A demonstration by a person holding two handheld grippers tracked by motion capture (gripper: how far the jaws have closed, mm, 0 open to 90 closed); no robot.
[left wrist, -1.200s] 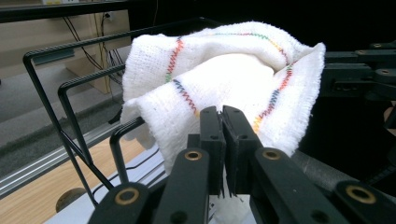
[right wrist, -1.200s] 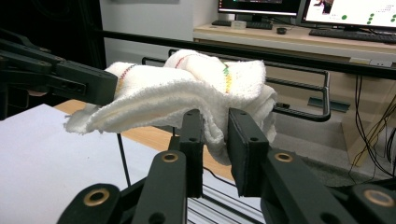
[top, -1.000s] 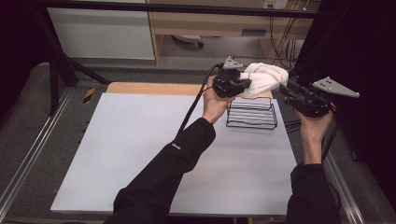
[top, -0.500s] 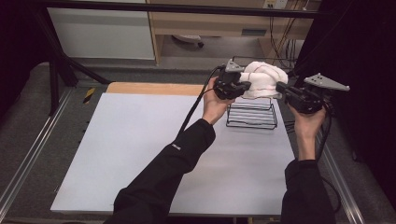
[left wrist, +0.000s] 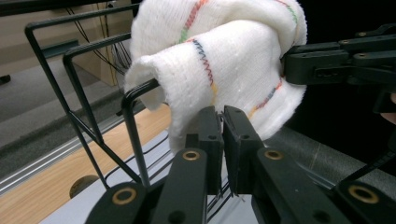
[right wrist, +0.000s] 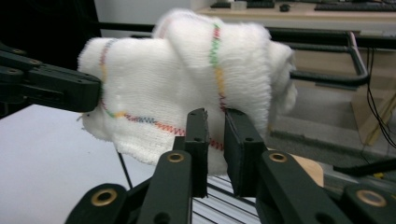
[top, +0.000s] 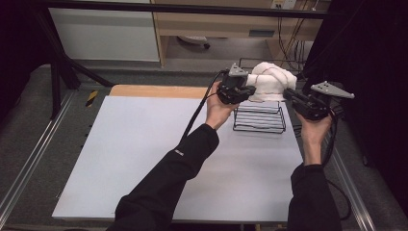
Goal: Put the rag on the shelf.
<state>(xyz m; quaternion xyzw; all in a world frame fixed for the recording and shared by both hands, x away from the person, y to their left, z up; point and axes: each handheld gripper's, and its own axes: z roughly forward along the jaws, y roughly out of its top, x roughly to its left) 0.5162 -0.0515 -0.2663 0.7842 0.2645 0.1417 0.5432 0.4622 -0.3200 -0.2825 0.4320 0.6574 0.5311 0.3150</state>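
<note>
A white knitted cloth with coloured stitching hangs bunched over the back bars of a black wire rack at the far right of the table. My left gripper is shut on the cloth's left edge. From the other side, my right gripper grips its right edge. In the left gripper view the jaws pinch the cloth, and the right gripper bites it farther off. In the right gripper view the cloth sits between my jaws; the left gripper holds its far edge.
The rack stands on a white board covering the table, with a wooden strip along the back. Metal rails run down both sides. Cables and a cabinet lie beyond the table's far edge.
My right gripper has edged slightly left and down at the cloth. The left gripper and the cloth have barely moved.
</note>
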